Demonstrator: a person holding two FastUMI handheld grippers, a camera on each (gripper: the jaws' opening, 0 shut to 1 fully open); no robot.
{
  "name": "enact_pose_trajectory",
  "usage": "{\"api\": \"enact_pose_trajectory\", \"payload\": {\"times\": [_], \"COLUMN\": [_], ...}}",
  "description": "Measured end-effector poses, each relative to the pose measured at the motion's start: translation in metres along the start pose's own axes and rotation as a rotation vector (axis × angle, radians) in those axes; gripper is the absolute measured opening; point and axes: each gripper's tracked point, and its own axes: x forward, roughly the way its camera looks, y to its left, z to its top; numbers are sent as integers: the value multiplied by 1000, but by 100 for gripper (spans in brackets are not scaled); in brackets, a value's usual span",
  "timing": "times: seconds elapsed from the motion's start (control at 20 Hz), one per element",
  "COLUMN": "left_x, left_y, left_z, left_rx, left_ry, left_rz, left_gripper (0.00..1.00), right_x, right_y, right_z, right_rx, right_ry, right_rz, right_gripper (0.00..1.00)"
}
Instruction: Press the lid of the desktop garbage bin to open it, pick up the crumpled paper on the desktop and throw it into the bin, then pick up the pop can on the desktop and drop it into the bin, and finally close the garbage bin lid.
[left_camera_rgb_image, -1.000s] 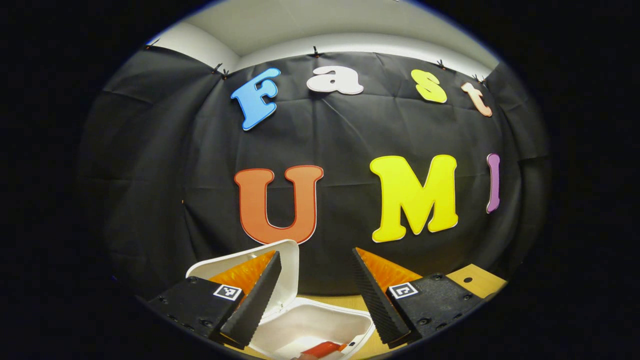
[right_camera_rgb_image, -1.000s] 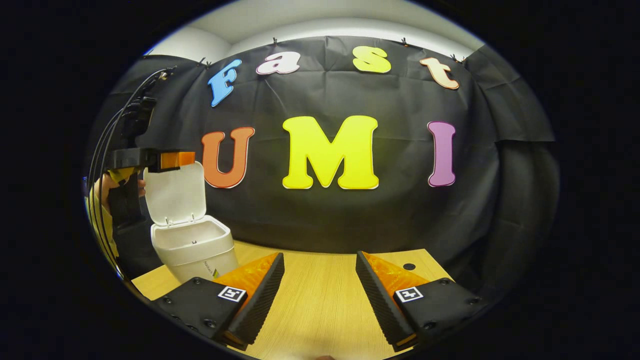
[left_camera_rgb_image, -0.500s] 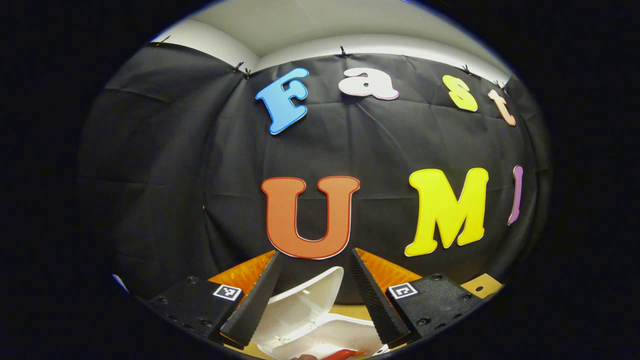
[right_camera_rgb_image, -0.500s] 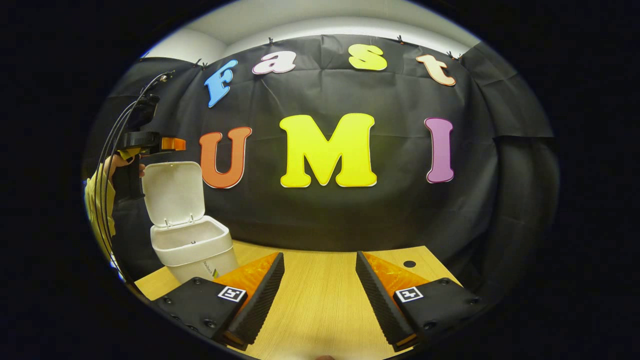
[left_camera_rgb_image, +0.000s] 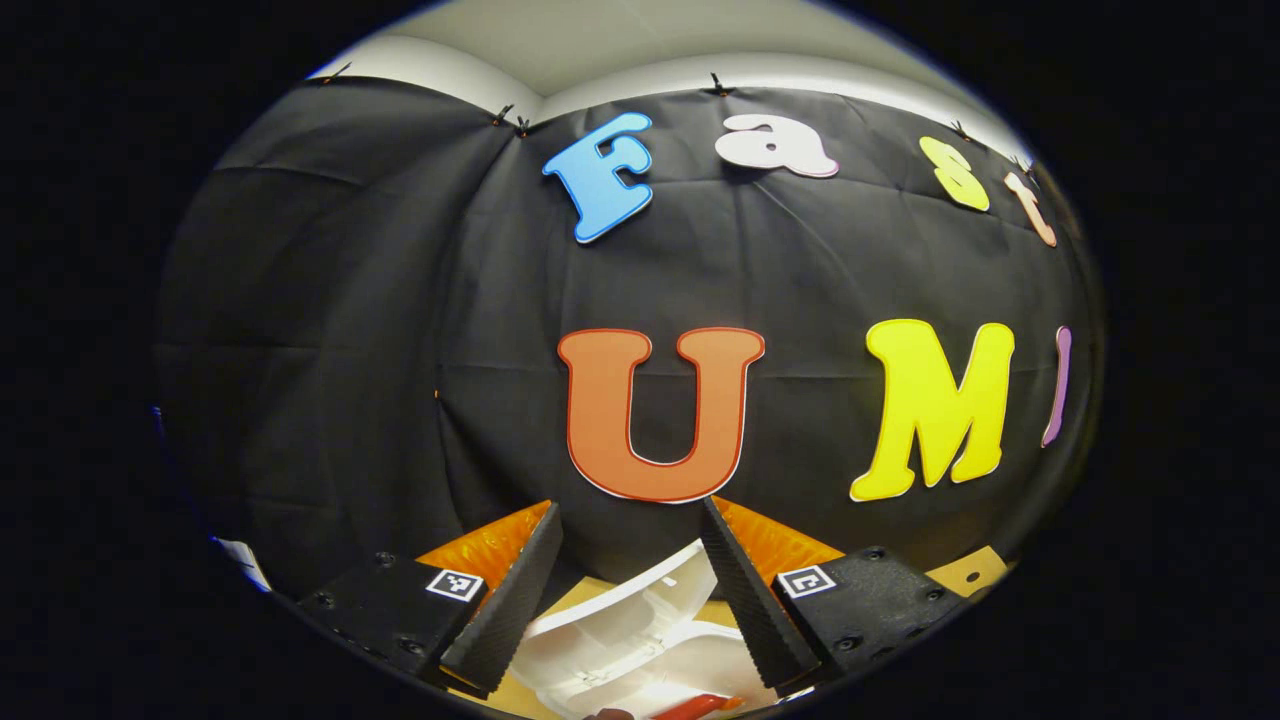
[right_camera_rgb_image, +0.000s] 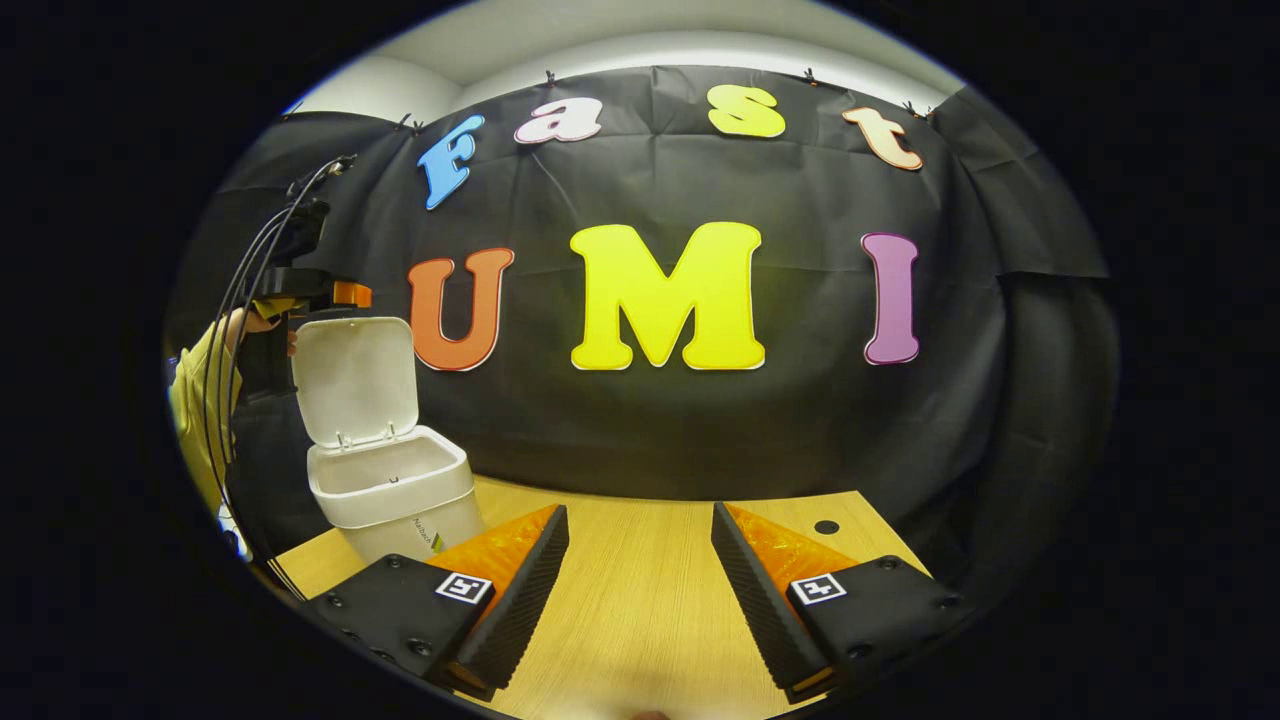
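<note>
The white desktop bin (right_camera_rgb_image: 395, 495) stands at the table's left with its lid (right_camera_rgb_image: 355, 380) swung up, nearly upright. My left gripper (right_camera_rgb_image: 350, 293) hovers just above the lid's top edge, held by a hand (right_camera_rgb_image: 240, 325). In the left gripper view the lid (left_camera_rgb_image: 630, 610) lies below and between the spread fingers of the left gripper (left_camera_rgb_image: 625, 590), which is open and holds nothing. A red pop can (left_camera_rgb_image: 700, 708) lies inside the bin. My right gripper (right_camera_rgb_image: 640, 590) stands open and empty over the bare wooden table (right_camera_rgb_image: 640, 610).
A yellow sleeve (right_camera_rgb_image: 195, 400) and black cables (right_camera_rgb_image: 235, 290) are at the far left behind the bin. The table has a small round hole (right_camera_rgb_image: 826, 526) near its back right corner. The black cloth wall closes off the back.
The left gripper has shifted left and come down close over the lid's top edge; the lid now sits between its fingers in its own view. The right gripper has barely moved.
</note>
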Motion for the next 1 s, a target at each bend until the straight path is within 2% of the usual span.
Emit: {"api": "enact_pose_trajectory", "payload": {"times": [0.05,0.2,0.3,0.5,0.8,1.0], "left_x": [-1,-9,-14,-34,-65,-77], "left_y": [-2,-11,-20,-39,-74,-88], "left_z": [-6,-6,-9,-20,-71,-100], "left_rx": [-19,-32,-23,-4,-78,-92], "left_ry": [21,27,27,36,138,184], "left_rz": [4,0,-1,-19,-64,-73], "left_gripper": [91,92,96,96,92,99], "right_x": [0,-1,-2,-4,-11,-12], "right_y": [-1,-5,-9,-13,-15,-21], "right_z": [0,-3,-5,-11,-17,-22], "right_rx": [-1,6,20,20,-4,-2], "right_ry": [1,7,9,19,26,39], "right_rz": [1,5,11,31,68,74], "right_gripper": [93,93,92,92,92,92]}}
